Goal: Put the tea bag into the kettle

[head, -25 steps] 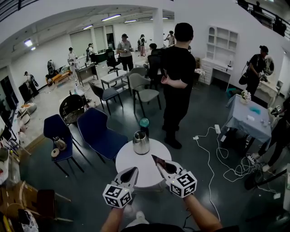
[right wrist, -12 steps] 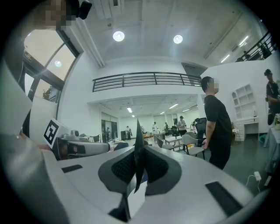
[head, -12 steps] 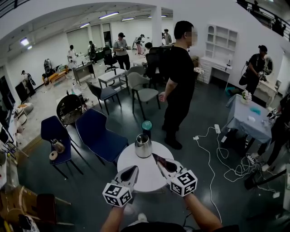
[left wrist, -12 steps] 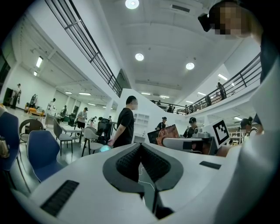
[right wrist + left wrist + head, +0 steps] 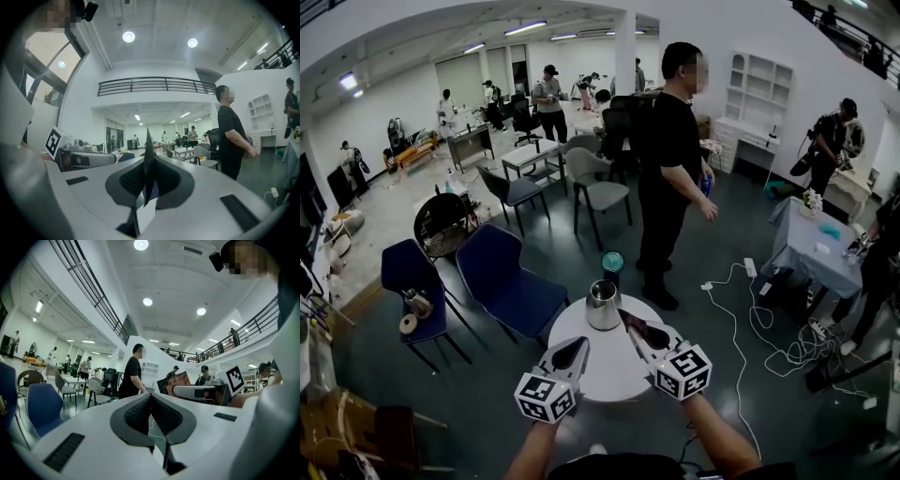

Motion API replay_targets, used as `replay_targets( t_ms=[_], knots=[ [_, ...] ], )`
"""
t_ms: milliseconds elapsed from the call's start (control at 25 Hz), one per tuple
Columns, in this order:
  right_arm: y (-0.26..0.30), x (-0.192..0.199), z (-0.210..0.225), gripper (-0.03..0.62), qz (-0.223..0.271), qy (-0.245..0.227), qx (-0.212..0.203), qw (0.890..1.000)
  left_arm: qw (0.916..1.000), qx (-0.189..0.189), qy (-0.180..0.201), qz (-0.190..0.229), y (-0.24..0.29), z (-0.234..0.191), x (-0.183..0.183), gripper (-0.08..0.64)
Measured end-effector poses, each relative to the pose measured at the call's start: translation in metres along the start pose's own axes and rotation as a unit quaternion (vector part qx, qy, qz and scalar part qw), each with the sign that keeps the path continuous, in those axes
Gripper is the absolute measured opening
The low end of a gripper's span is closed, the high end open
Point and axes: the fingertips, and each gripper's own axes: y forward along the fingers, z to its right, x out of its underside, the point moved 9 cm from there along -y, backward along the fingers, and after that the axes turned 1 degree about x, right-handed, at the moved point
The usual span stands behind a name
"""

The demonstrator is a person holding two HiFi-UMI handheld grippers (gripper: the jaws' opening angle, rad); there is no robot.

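Note:
A steel kettle (image 5: 603, 306) stands at the far side of a round white table (image 5: 598, 367). My right gripper (image 5: 626, 317) hovers just right of the kettle, shut on a flat dark red tea bag (image 5: 651, 332). In the right gripper view the tea bag (image 5: 147, 161) shows edge-on between the jaws. The left gripper view shows that same tea bag (image 5: 181, 379) sticking out of the right gripper (image 5: 174, 391). My left gripper (image 5: 578, 345) hangs over the table's near left part, short of the kettle. Its pads (image 5: 138, 412) are pressed together with nothing between them.
A dark cup with a green lid (image 5: 612, 263) stands just behind the kettle. Two blue chairs (image 5: 504, 278) are left of the table. A person in black (image 5: 667, 169) stands beyond it. White cables (image 5: 748, 319) trail on the floor to the right.
My right gripper has edged a little toward the kettle with the tea bag held. The person in black has turned and swung an arm out. The left gripper has barely moved.

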Motion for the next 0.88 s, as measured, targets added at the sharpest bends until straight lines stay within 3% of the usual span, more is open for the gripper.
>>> replay_targets(
  t_ms=[440,880],
  knots=[
    [0.057,-0.003,-0.016,0.035,0.001,-0.003,0.009,1.0,0.9998,0.016,-0.002,0.007,-0.001,-0.06,-0.012,0.015],
    [0.075,0.009,-0.015,0.035,-0.012,0.0,0.023,1.0,0.9995,0.027,-0.017,0.005,0.0,-0.086,-0.003,0.015]
  ],
)
